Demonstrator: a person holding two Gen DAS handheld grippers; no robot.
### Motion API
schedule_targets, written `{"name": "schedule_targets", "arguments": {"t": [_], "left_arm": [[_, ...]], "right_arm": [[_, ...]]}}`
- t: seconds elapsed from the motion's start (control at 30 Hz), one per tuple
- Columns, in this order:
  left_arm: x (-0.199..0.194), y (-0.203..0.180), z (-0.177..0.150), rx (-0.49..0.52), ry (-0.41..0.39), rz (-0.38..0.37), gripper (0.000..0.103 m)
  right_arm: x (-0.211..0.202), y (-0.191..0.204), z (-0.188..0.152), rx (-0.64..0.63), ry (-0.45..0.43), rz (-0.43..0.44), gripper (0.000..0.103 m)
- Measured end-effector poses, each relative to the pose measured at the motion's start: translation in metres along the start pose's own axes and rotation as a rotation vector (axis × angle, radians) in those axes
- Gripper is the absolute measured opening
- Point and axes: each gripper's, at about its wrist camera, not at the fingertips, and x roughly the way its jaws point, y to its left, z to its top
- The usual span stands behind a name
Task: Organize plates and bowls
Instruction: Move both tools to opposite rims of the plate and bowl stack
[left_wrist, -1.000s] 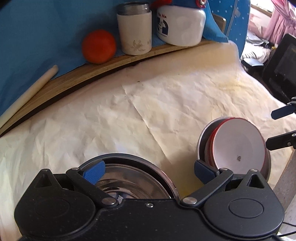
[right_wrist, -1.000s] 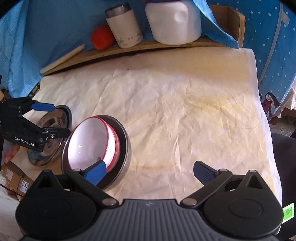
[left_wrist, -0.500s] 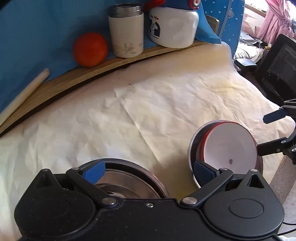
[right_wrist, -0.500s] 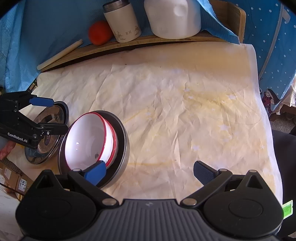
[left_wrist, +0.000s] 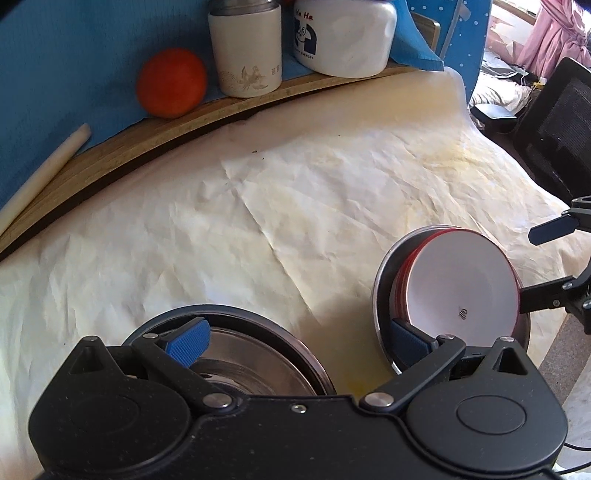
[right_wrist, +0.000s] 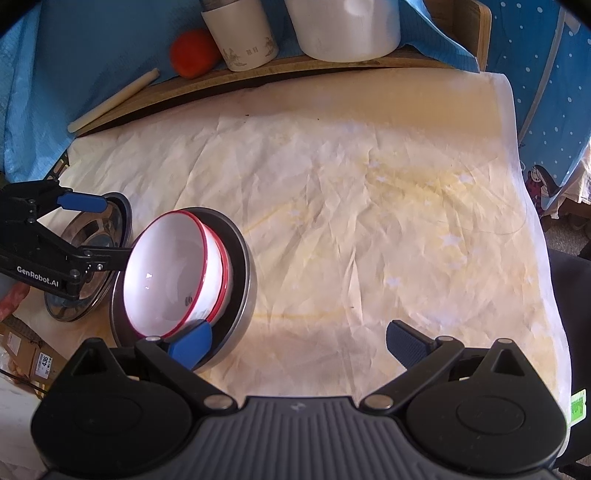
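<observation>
While both claws are hanging over the papered table (right_wrist: 369, 192), the following is showing:

Left gripper (left_wrist: 297, 341): jaws standing wide apart, gripping nothing; its left pad is sitting over the steel plate (left_wrist: 258, 354) at 6 o'clock in the left wrist view.

Right gripper (right_wrist: 297, 341): jaws spread wide, holding nothing; its left pad is lying just in front of the stack's near rim (contact cannot be told).

White bowls (right_wrist: 173, 269): two red-rimmed bowls nesting, tilting inside the steel bowl (right_wrist: 243, 280), at 9 o'clock in the right wrist view, at 4 o'clock in the left wrist view.

Steel plate: lying just beside the stack, at its 9 o'clock in the right wrist view; whether they touch cannot be told.

Shelf, 12 o'clock: orange ball (left_wrist: 170, 82), cream canister (left_wrist: 245, 55), white jug (left_wrist: 341, 37) and a pale stick (left_wrist: 40, 173) resting on the wooden board (left_wrist: 147, 136).
</observation>
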Motion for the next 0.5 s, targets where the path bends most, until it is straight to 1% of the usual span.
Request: {"name": "schedule_targets", "arguments": {"t": [0.13,0.27,0.33,0.4,0.5], "left_arm": [[0.004,-0.004,0.005,0.02,0.017,0.014,0.099],[0.007,-0.01,0.009,0.052,0.028,0.016,0.09],[0.007,-0.012,0.01,0.058,0.027,0.016,0.088],[0.006,-0.011,0.01,0.057,0.028,-0.002,0.083],[0.006,-0.009,0.01,0.042,0.032,-0.026,0.079]], "right_arm": [[0.005,0.002,0.002,0.007,0.02,-0.006,0.102],[0.01,0.004,0.002,0.004,0.031,-0.016,0.102],[0.011,0.004,0.002,0.007,0.035,-0.019,0.1],[0.011,0.003,0.001,0.015,0.032,-0.009,0.098],[0.009,0.002,0.001,0.019,0.024,-0.006,0.094]]}}
